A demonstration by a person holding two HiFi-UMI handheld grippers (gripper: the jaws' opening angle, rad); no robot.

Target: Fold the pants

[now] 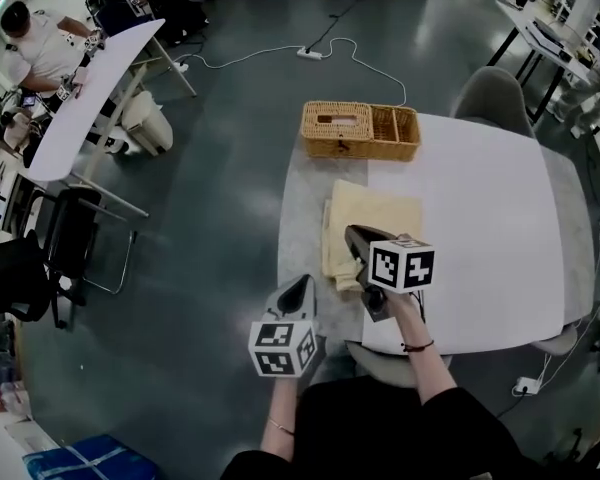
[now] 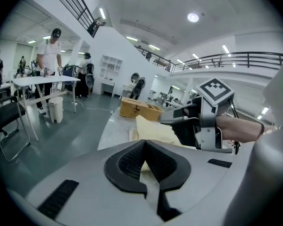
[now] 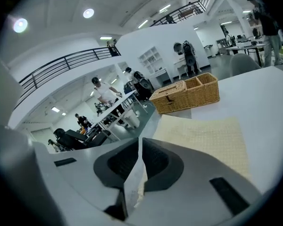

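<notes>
evidently the folding is close to done: the pants lie as a flat, pale yellow rectangle on the white counter, near its left edge as the head view shows it and just short of the wicker basket at the far rim. an under-layer peeks out along the bundle's left side, so the edges are not quite flush.

the left claw hangs off the near-left corner of the counter, clear of the cloth. its own view shows the two pads meeting at the tips with nothing pinched between them. the right claw hovers over the near end of the bundle, angled down and forward. its pads are drawn together to a thin slit, and only the cloth beyond shows through it, not a fold caught in the grip. both seem held off the fabric so that the stack can settle without being dragged. judging by that, this looks like a pause to check the result or to set up a last tidy of the sticking-out layer.

the bundle's long axis runs away from the person, from the near counter edge toward the basket, leaning slightly right at the far end in the head view. which end is waist and which is hem cannot be told from the folded shape.
</notes>
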